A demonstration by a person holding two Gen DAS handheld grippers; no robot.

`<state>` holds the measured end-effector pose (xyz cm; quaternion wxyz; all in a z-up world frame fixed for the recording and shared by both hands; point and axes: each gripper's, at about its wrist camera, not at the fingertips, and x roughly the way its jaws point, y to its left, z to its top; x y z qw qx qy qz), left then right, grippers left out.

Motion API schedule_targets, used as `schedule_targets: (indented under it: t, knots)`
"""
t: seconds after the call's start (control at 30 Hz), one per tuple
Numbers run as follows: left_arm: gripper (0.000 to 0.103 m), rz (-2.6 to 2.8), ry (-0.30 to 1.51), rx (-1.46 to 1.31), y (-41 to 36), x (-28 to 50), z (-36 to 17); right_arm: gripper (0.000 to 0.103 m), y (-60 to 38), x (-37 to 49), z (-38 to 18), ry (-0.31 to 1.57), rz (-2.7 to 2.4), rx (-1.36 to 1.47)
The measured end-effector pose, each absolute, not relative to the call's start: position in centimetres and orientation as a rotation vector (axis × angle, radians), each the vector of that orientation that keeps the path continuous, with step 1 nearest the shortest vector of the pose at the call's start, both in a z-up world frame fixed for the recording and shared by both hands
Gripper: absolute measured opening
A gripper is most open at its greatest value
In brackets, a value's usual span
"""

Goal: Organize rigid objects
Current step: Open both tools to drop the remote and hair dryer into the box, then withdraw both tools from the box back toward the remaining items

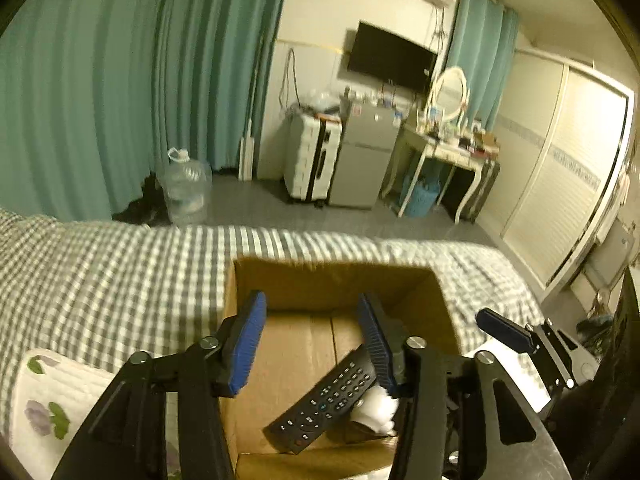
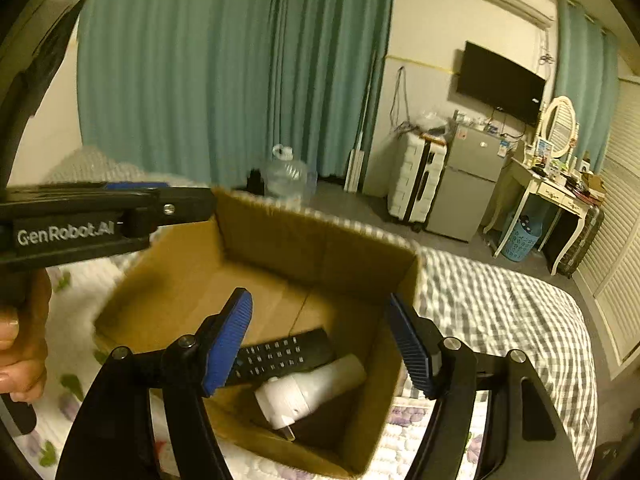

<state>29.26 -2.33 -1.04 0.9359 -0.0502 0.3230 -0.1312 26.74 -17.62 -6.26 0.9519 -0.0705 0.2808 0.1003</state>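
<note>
The cardboard box (image 2: 320, 240) sits open on the gingham-covered bed (image 1: 100, 272), and both task objects already lie on its floor. The black remote control (image 2: 286, 354) lies below and between the released blue pads of the right gripper (image 2: 320, 344), its long axis running crosswise to them. The white plug adapter (image 2: 310, 390) rests just beside it, prongs toward the camera. The left gripper (image 1: 312, 340) also hangs open over the box, grasping nothing. Both grippers are about equally near. The right view shows the adapter whole; in the left view it is mostly hidden behind the remote and a finger.
</note>
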Motion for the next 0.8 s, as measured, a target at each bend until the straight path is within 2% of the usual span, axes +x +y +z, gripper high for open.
schedule_targets:
  t: [0.17,0.33,0.57,0.8]
  knots:
    - [0.059,-0.234,0.569,-0.132,-0.8,26.1,4.0,0.093,-19.1,23.8,-1.6,0.460,0.182,-0.063]
    - [0.065,-0.192,0.479,-0.123,0.2,22.8,7.9,0.103,-20.2,20.8,3.1,0.380,0.150,-0.014]
    - [0.067,-0.116,0.414,-0.057,1.2,18.2,11.4,0.103,-20.4,15.9,7.4,0.299,0.130,-0.018]
    - [0.069,-0.091,0.355,-0.048,2.0,14.1,12.1,0.103,-19.8,12.2,9.6,0.276,0.126,-0.048]
